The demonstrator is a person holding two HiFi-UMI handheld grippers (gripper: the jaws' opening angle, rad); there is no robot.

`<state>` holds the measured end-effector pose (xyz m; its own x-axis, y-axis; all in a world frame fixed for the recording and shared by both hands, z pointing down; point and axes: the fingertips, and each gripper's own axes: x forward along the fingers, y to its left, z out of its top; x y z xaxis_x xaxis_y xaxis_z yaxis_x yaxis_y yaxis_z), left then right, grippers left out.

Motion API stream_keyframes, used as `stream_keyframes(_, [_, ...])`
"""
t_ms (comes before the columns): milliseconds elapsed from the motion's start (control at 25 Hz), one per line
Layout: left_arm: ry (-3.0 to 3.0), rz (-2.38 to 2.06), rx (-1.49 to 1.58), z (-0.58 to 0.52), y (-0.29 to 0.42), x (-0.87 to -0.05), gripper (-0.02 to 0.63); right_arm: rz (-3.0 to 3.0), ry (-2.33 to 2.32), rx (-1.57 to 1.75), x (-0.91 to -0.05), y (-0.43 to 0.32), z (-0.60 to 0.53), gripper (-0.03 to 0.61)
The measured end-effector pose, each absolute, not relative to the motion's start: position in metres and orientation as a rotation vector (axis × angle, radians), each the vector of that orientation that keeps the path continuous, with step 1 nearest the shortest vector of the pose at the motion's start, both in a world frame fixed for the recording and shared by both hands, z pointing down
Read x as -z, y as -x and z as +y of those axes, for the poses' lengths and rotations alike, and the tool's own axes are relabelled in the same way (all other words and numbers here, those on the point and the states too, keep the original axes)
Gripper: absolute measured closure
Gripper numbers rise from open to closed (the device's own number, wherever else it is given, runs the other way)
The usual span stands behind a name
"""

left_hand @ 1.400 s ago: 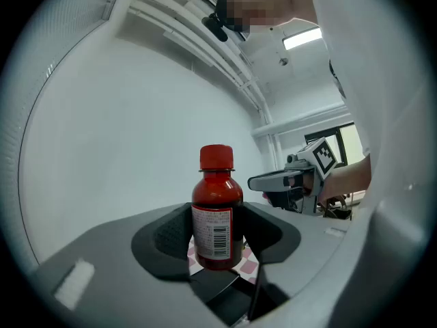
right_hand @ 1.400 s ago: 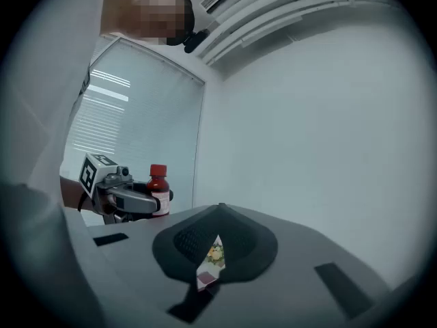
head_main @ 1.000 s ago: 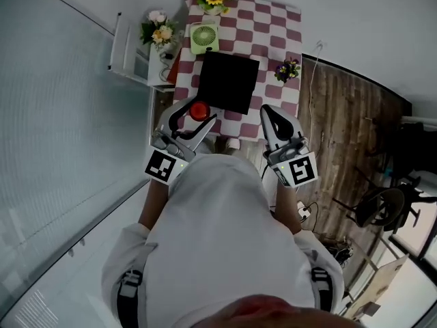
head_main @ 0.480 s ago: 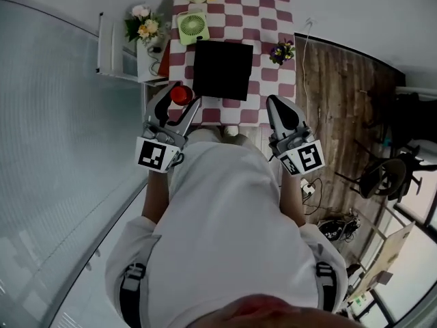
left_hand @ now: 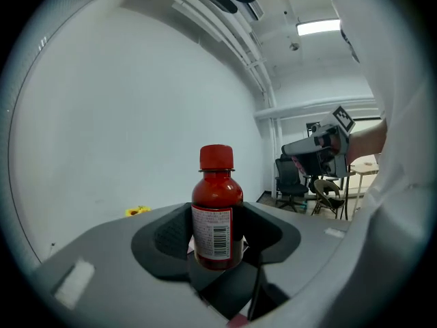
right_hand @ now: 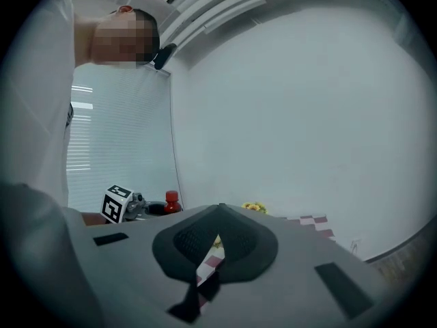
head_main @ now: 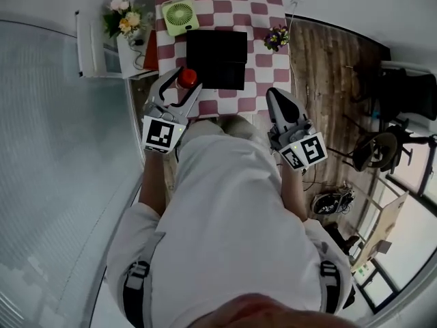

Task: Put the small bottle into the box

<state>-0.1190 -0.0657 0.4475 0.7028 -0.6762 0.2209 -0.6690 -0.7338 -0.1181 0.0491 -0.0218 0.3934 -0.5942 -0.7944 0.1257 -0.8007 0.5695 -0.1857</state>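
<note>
Small bottle (left_hand: pixel 217 203): upright between the fingers of the left gripper (head_main: pixel 180 87), carried in the air just off the box's near-left corner, not yet in it
Left fingers: set wide, pads pressed on the bottle's labelled belly from both sides; the low grip leaves the neck and red cap free, which should let it go down upright
Box (head_main: pixel 216 59): black, on the checked bench (head_main: pixel 270 5); from above it shows as one dark square, so its inside cannot be made out
Right gripper (right_hand: pixel 217 241): fingers closed to a thin slit with nothing in them; held off the box's near-right corner, probably to stay clear of the drop
Writing: white label with a barcode and fine print, too small to read; no brand can be made out
Beyond the box: green fan (head_main: pixel 179 16) at its far left, small purple flowers (head_main: pixel 276 38) to its right
Next, as I judge: bring the bottle over the box, lower it, then let go
</note>
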Motion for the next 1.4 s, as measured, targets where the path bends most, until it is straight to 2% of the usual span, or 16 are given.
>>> stream_keyframes(280, [2.827,1.098,0.623,-0.075,0.104,-0.481,0.396,-2.818,-1.342,-0.390,-0.404,-0.055,-0.035,0.577])
stream_keyframes(600, [2.706,0.912,0.998,-0.086,0.067,-0.531,0.396,-2.825,-1.352,-0.410,-0.415,-0.114,-0.049,0.577])
stream_keyframes(920, [2.616,0.604,1.372,-0.085,0.038,-0.635,0.396,-2.754,-1.520,-0.480,-0.430,-0.157,-0.031,0.577])
stream_keyframes(1400, [2.375,0.124,1.815,-0.082,0.037,-0.761,0.396,-2.516,-1.877,-0.508,-0.435,-0.220,0.016,0.577])
